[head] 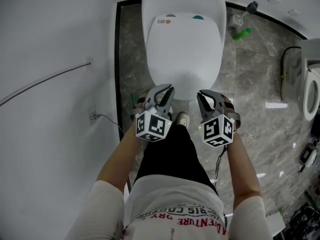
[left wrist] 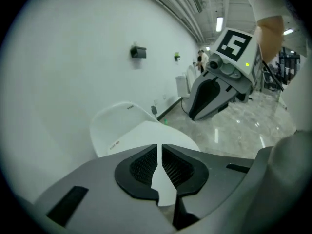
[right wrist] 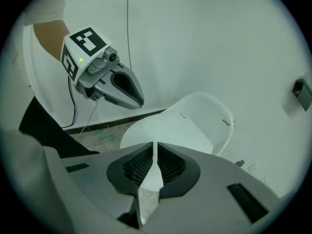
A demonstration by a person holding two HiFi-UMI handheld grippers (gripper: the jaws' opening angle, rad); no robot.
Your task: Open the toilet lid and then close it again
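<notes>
Left claw point(head: 169, 90) and right claw point(head: 201, 95), at lower centre, were both pinched almost shut, holding nothing. The toilet lid point(head: 182, 49) lay flat at upper centre, its front edge just beyond them. Best, I judged: slip both tips under that lip evenly, then lift slowly.

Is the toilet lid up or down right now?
Down. In the head view the toilet lid lies flat, with no opening showing beneath it; both gripper views show it lowered too.
</notes>
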